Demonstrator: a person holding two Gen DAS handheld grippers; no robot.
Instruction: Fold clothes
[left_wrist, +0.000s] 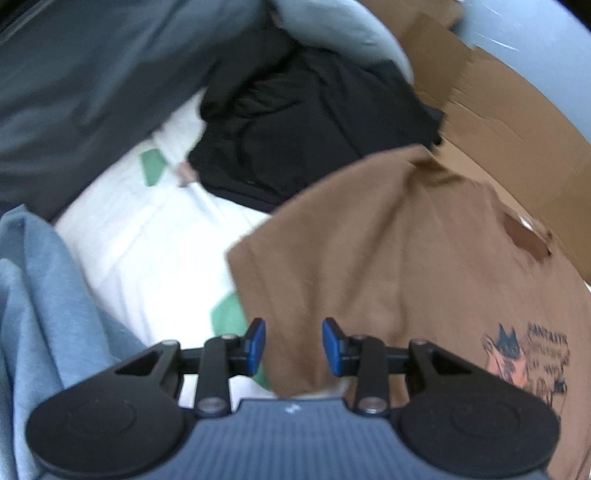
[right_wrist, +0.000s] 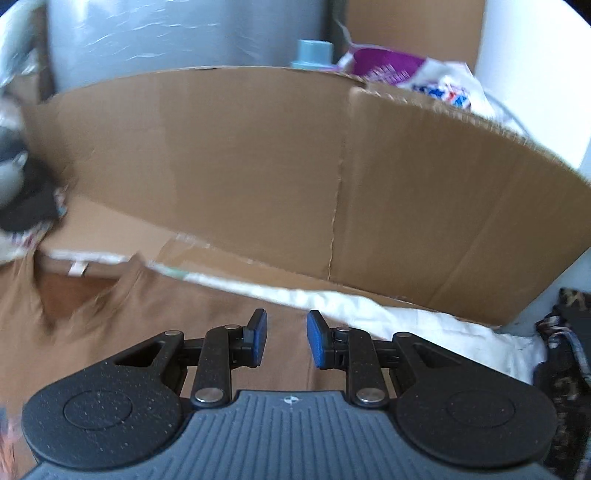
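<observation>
Looking along my left gripper (left_wrist: 293, 345), jaws apart and holding nothing, I see the brown T-shirt (left_wrist: 406, 258) spread on the white bed (left_wrist: 140, 229), its side edge just ahead; I'd pinch that hem squarely. My right gripper (right_wrist: 287, 341), jaws likewise apart, alone shows the collar (right_wrist: 79, 286) toward the cardboard box (right_wrist: 258, 166).

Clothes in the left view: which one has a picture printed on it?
The brown T-shirt, under the left gripper. The black garment and light blue one look plain.

home, bed sheet (left_wrist: 147, 240), cardboard box (right_wrist: 258, 166), clothes (left_wrist: 303, 122)
</observation>
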